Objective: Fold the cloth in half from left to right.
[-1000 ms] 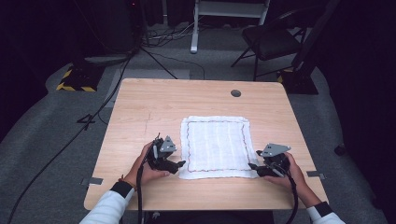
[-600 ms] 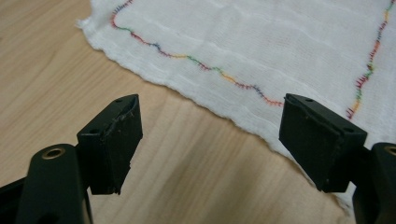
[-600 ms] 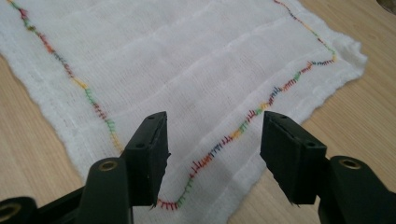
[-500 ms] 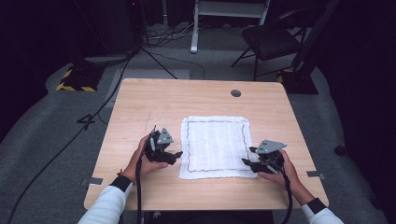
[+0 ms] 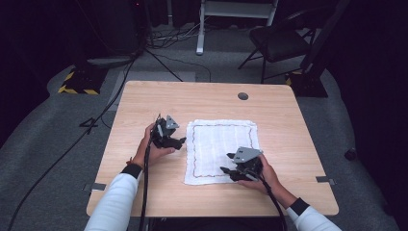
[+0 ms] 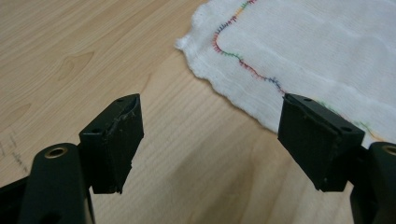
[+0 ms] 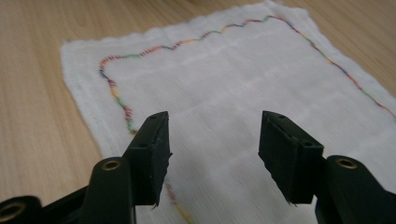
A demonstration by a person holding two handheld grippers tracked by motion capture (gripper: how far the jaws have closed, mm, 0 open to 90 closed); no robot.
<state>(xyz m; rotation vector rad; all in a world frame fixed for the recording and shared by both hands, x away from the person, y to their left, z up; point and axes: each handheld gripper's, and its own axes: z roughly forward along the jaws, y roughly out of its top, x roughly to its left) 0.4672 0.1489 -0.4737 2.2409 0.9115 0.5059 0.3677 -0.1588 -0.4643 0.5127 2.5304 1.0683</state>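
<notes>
- Cloth [image 5: 222,150], white and roughly square with a wavy line of many-coloured stitching near its edge, lies flat a little right of the middle of the high view, on a light wooden table [image 5: 202,102].
- Left gripper [image 5: 179,142] sits left of centre in the high view, held in the person's left hand [image 5: 153,148], just beside the cloth's left edge, its jaws pointing toward the cloth.
- In the left gripper view its two black jaws stand wide apart with nothing between them. Bare wood [image 6: 84,51] lies under the gap, and the cloth [image 6: 327,51] fills the upper right of that frame, one corner near the top centre. The right-hand jaw shows in front of the cloth's wavy edge.
- Right gripper [image 5: 227,163] sits lower right of centre in the high view, held in the person's right hand [image 5: 262,174], over the lower right part of the cloth.
- In the right gripper view its jaws are apart with nothing pinched, though they have just been closing a little. The cloth [image 7: 219,88] spreads across the middle of that frame beneath them, its stitched border curving along the left and top.
- White sleeves [image 5: 113,204] enter from the bottom edge of the high view.
- Small dark round disc [image 5: 243,96] sits in the tabletop, toward its far edge, upper centre of the high view.
- Dark chair [image 5: 279,43] stands on the grey floor at the upper right.
</notes>
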